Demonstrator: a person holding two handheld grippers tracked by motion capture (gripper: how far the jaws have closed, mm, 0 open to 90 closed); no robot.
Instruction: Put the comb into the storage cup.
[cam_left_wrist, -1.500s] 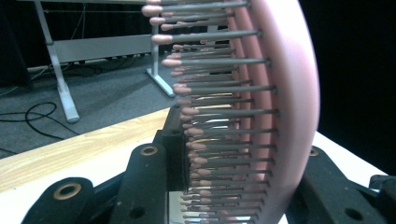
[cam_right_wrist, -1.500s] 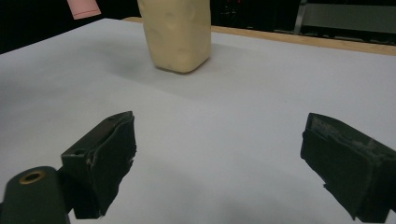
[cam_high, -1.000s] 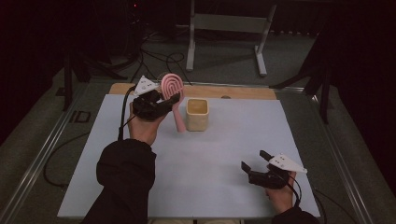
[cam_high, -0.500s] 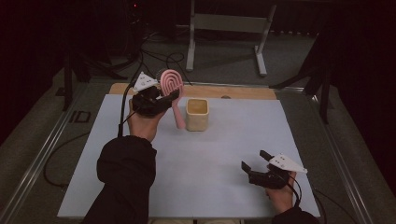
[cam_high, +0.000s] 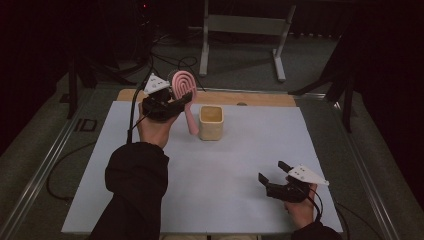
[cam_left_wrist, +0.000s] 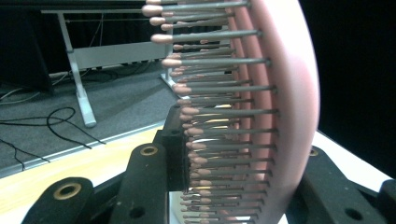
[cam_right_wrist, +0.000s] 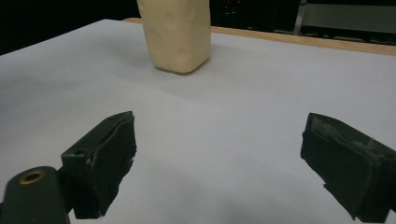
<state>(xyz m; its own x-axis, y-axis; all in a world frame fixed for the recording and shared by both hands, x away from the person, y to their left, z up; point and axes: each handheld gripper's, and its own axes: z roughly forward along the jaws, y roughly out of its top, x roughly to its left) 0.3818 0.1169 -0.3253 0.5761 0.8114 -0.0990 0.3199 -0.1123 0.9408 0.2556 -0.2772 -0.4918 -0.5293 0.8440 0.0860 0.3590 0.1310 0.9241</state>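
Gripping a pink hairbrush (cam_high: 184, 92) by its head, the left gripper (cam_high: 176, 102) is raised just to the left of the cream cup (cam_high: 211, 122), its jaws clamped on the bristle side and the smooth back; in the left gripper view the brush's (cam_left_wrist: 261, 116) grey pins with pink tips press against one black jaw while the pink back rests on the other. The brush stands nearly upright, head up, and its handle hangs down close beside the cup's left wall, though whether it touches the cup or the white mat (cam_high: 240, 170) cannot be told. The cup stands upright on the mat, toward the far side, near the wooden edge (cam_high: 260, 98). The right gripper (cam_high: 272, 176) rests low on the mat well apart from the cup, nearer the person and to the cup's right, its jaws spread wide and holding nothing; in the right gripper view the cup (cam_right_wrist: 176, 32) stands beyond the gap between them
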